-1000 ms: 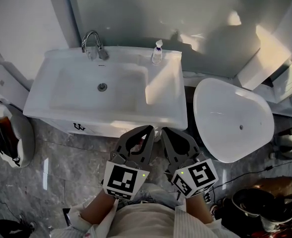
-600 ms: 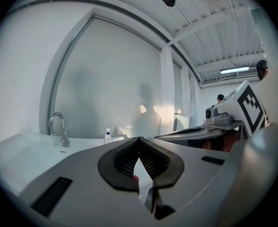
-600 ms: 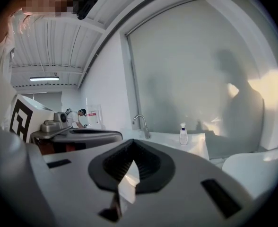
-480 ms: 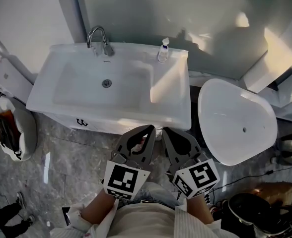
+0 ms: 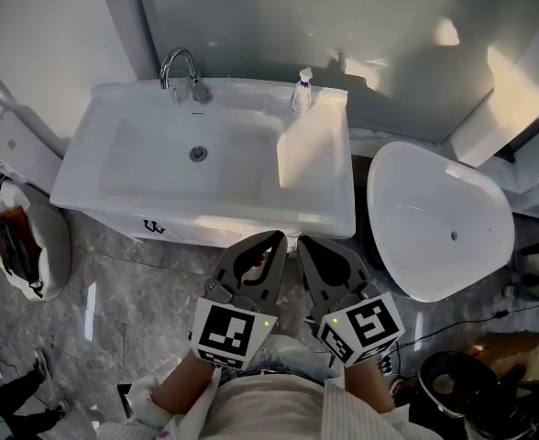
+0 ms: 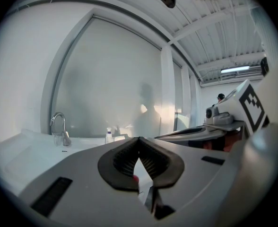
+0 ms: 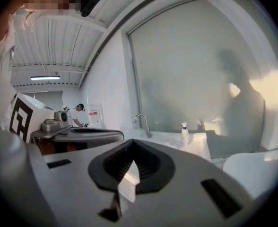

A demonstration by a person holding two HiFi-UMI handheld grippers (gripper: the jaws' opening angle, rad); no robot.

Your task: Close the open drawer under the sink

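Observation:
The white sink stands ahead of me, with a chrome faucet and a small soap bottle at its back. Below its front rim shows a white cabinet front with a small dark logo; from above I cannot tell how far a drawer stands out. My left gripper and right gripper are side by side, just short of the sink's front edge. Both are shut on nothing. In the left gripper view the left gripper has its pads touching; the right gripper looks the same in its own view.
A white oval toilet-like fixture sits right of the sink. A grey bag lies on the marble floor at the left. A dark pot is at the lower right. A person's legs show at the lower left.
The view has shifted a little, so the sink sits slightly higher and further right than a second ago. Both grippers stay shut and still. A person's legs have come in at lower left.

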